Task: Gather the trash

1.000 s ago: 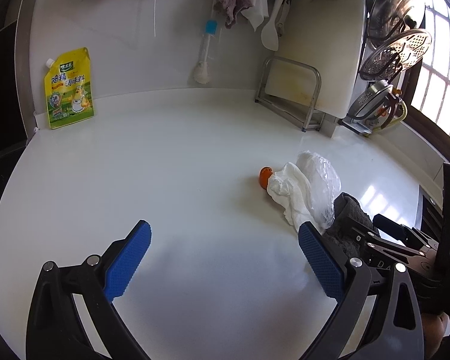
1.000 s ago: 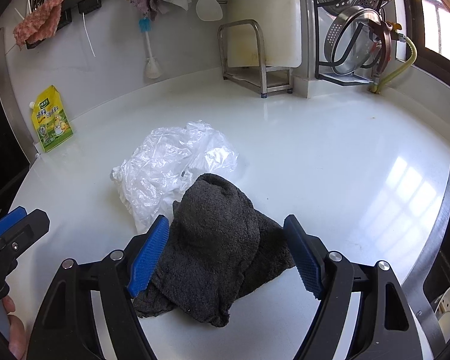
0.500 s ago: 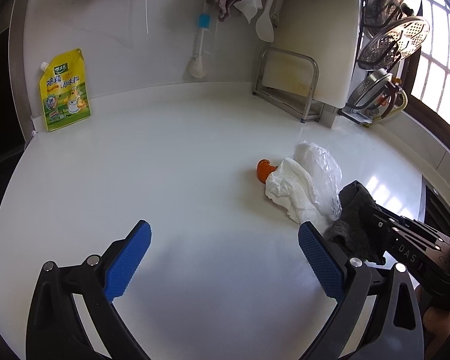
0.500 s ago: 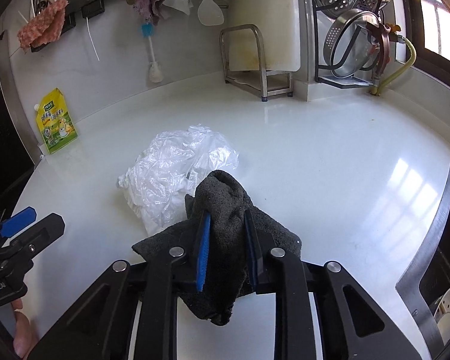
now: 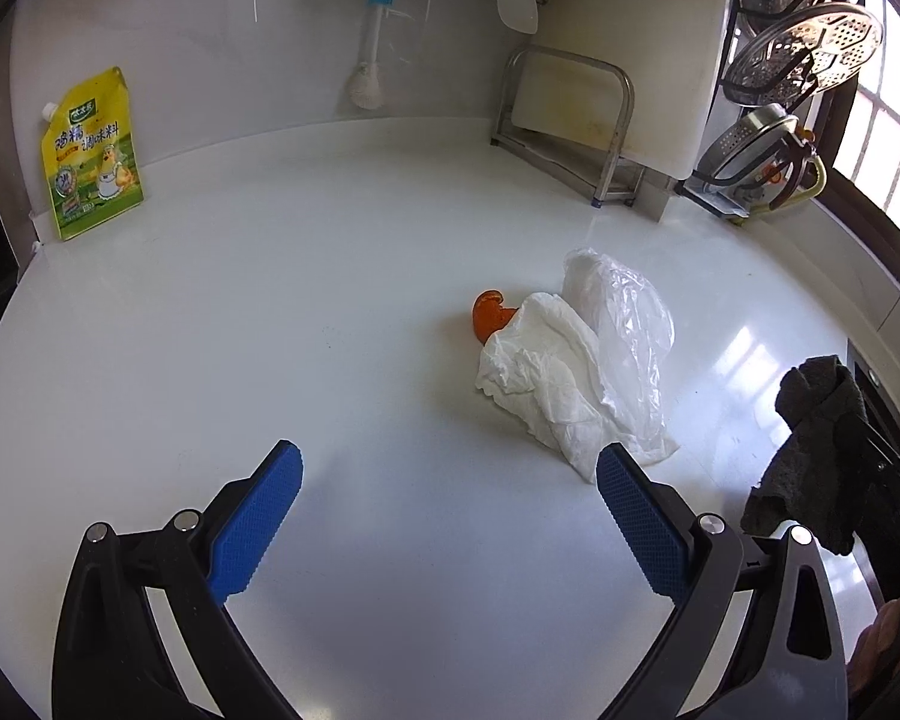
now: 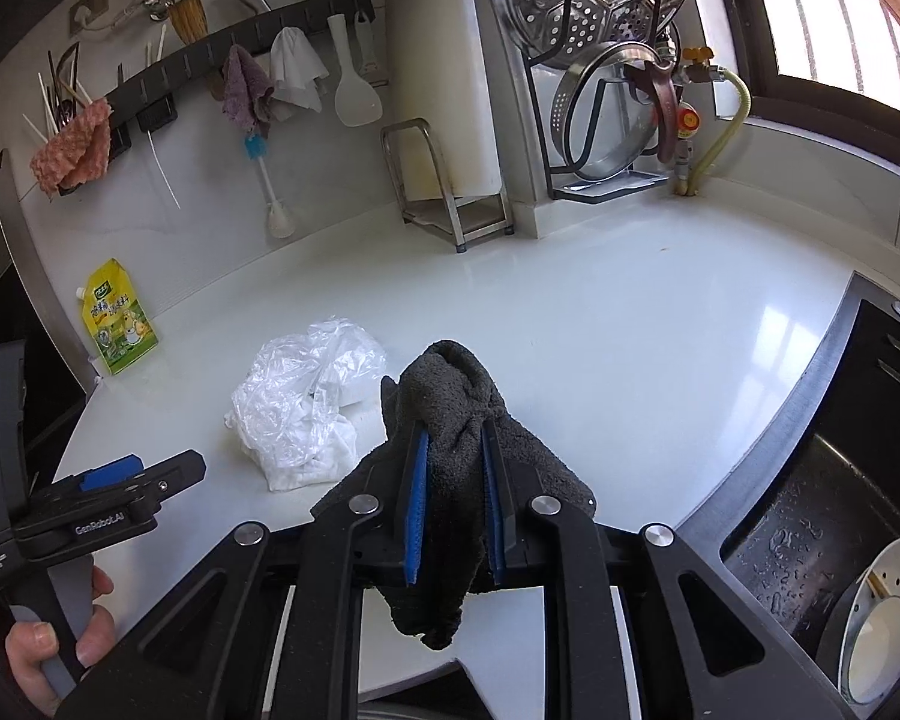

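- Right gripper (image 6: 453,471) has its blue pads pinched on a dark grey terry cloth (image 6: 450,420); the cloth bunches up above the fingertips and hangs in a ragged flap below them, clear of the white countertop (image 6: 600,324).
- Left gripper (image 5: 447,516) stands wide apart with nothing between its blue pads, hovering over bare counter.
- Seen from the left wrist, the held cloth (image 5: 822,450) dangles at the right edge, off the counter surface.
- Trash pile, taken as the landmark: a crumpled white paper towel (image 5: 540,384) lies on the counter with a clear plastic bag (image 5: 624,324) draped against its right side, touching it.
- An orange peel piece (image 5: 491,315) sits at the pile's far-left corner, partly tucked under the paper towel.
- Left gripper's right finger (image 5: 636,516) is just beside the near tip of the paper towel; whether it touches cannot be told.
- Well left of the pile, a yellow seasoning pouch (image 5: 93,156) leans upright against the wall.
- Behind the pile, a steel rack (image 5: 570,120) holds a white cutting board (image 5: 624,42), with a bottle brush (image 5: 369,60) hanging on the wall to its left.
- Right of the pile, in the right wrist view, a dark sink (image 6: 858,420) holds a white bowl (image 6: 882,618).
- A person's hand (image 6: 42,642) grips the left gripper's handle.
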A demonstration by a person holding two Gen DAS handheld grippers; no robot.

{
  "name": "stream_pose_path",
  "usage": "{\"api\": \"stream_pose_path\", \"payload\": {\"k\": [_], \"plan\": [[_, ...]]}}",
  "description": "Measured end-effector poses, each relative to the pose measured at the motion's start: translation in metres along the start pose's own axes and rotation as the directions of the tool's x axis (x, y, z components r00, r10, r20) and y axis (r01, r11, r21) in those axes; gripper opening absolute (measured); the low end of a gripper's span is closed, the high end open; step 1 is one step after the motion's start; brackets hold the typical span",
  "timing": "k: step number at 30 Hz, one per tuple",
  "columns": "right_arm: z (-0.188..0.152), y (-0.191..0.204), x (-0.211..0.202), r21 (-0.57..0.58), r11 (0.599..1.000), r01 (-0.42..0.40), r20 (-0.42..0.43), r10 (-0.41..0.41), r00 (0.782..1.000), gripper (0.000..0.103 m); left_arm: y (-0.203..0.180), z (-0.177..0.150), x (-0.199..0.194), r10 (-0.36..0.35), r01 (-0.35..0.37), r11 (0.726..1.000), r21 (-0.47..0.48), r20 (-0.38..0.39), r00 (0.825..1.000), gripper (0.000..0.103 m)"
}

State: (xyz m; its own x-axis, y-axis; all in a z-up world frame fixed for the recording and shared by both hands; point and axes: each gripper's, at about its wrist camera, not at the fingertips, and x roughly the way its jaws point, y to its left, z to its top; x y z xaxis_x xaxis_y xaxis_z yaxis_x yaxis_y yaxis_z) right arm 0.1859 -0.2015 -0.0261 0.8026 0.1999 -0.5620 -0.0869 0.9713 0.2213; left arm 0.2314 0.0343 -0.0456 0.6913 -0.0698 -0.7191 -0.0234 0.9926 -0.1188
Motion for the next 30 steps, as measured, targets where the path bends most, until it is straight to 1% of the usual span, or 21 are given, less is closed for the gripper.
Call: {"api": "stream_pose_path", "payload": {"k": [4,8,12,15,17,19,21,22,24,25,27,28,30], "plan": [[-0.002,-0.011,0.003,0.023,1.000,-0.011,-0.002,0.011,1.000,0.016,-0.001,0.009,0.007,0.017,-0.017,1.000,-0.023,-0.004,1.000,0.097],[-0.003,-0.016,0.005,0.034,0.999,-0.026,0.000,0.026,1.000,0.016,-0.006,0.018,0.016,0.082,-0.081,0.997,-0.010,0.022,0.996,0.097],[-0.002,-0.018,0.002,0.033,0.999,-0.032,0.018,0.031,0.999,0.016,-0.012,0.021,0.032,0.096,-0.096,0.995,0.004,-0.017,0.995,0.097],[-0.003,-0.020,0.002,0.039,0.998,-0.040,0.023,0.039,0.999,0.016,-0.016,0.023,0.035,0.107,-0.106,0.994,0.020,-0.018,0.994,0.097],[-0.004,-0.021,0.002,0.042,0.998,-0.045,0.024,0.044,0.999,0.016,-0.019,0.025,0.040,0.116,-0.114,0.993,0.036,-0.038,0.993,0.095],[-0.004,-0.022,0.003,0.043,0.998,-0.048,0.022,0.047,0.999,0.016,-0.022,0.026,0.043,0.112,-0.110,0.993,0.048,-0.052,0.992,0.087],[-0.004,-0.023,0.003,0.042,0.998,-0.048,0.020,0.047,0.999,0.016,-0.023,0.026,0.047,0.113,-0.109,0.992,0.058,-0.071,0.991,0.069],[-0.004,-0.023,0.004,0.044,0.998,-0.047,0.020,0.046,0.999,0.016,-0.024,0.025,0.048,0.105,-0.100,0.993,0.064,-0.075,0.992,0.065],[-0.004,-0.023,0.004,0.048,0.998,-0.048,0.019,0.048,0.999,0.016,-0.025,0.024,0.045,0.095,-0.090,0.994,0.067,-0.068,0.993,0.046],[-0.004,-0.023,0.004,0.049,0.998,-0.050,0.019,0.049,0.999,0.016,-0.025,0.023,0.044,0.086,-0.082,0.994,0.067,-0.066,0.994,0.040],[-0.004,-0.022,0.004,0.044,0.998,-0.052,0.018,0.051,0.999,0.016,-0.023,0.022,0.043,0.069,-0.065,0.996,0.058,-0.070,0.995,0.016],[-0.004,-0.021,0.004,0.041,0.998,-0.054,0.017,0.053,0.998,0.016,-0.022,0.021,0.042,0.062,-0.058,0.997,0.050,-0.069,0.996,0.013],[-0.005,-0.020,0.004,0.035,0.998,-0.056,0.015,0.056,0.998,0.016,-0.018,0.019,0.035,0.043,-0.042,0.999,0.031,-0.053,0.998,0.010]]}}
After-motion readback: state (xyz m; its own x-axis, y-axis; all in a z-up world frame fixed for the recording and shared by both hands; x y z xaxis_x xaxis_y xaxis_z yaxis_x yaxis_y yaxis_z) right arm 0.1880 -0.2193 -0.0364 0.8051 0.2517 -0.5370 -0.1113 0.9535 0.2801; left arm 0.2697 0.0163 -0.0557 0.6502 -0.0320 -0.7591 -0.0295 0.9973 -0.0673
